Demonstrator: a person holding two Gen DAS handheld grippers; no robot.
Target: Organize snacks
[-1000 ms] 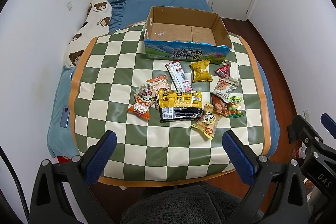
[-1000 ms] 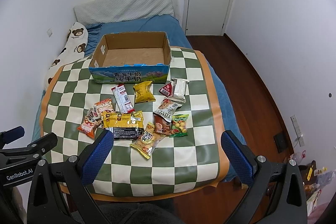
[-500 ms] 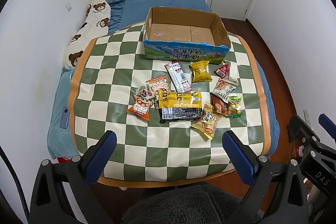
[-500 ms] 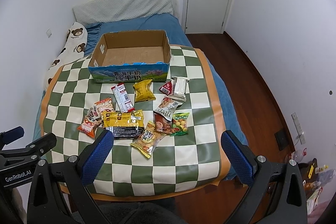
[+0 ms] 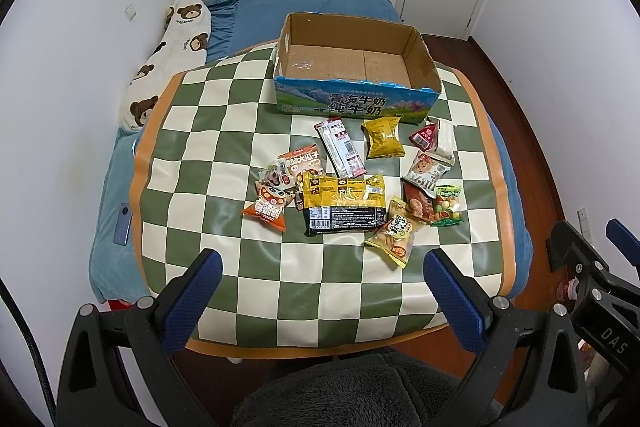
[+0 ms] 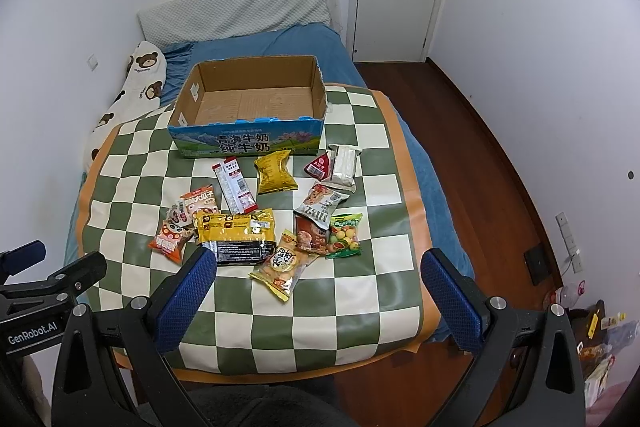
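Left gripper (image 5: pixel 320 301) and right gripper (image 6: pixel 318 301) both hover side by side, jaws spread wide, holding nothing

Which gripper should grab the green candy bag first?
Probably right. The green candy bag lies at the pile's right edge, on the right gripper side. Both it and the left gripper are open, empty.

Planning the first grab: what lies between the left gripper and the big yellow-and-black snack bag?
Only bare checkered cloth lies between the open left gripper and the yellow-and-black bag, shown in the left wrist view.
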